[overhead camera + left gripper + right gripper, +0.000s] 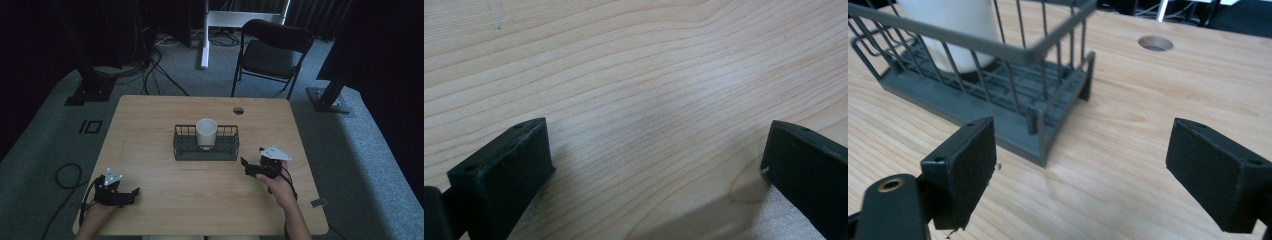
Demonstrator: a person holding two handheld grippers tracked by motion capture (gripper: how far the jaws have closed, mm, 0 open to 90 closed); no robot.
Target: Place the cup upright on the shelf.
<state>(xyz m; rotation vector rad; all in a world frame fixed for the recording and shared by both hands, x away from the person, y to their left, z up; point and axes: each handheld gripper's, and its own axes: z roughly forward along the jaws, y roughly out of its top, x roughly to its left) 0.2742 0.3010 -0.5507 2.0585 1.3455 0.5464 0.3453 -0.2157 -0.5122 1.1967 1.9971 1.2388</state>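
The right hand-held gripper (250, 167) rests low on the table (165, 200) with its jaws spread wide and nothing between them. Just ahead of it, slightly to its left, sits the dark wire basket (1013, 105), holding an upright white cup (206, 132). The left hand-held gripper (131, 194) lies well apart, jaws also wide, over bare wood.

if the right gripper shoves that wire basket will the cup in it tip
Possibly: the cup stands upright and rises above the basket rim, so a jolt could rock it. The walls would likely catch it. The basket looks rigid and should slide on the smooth table.
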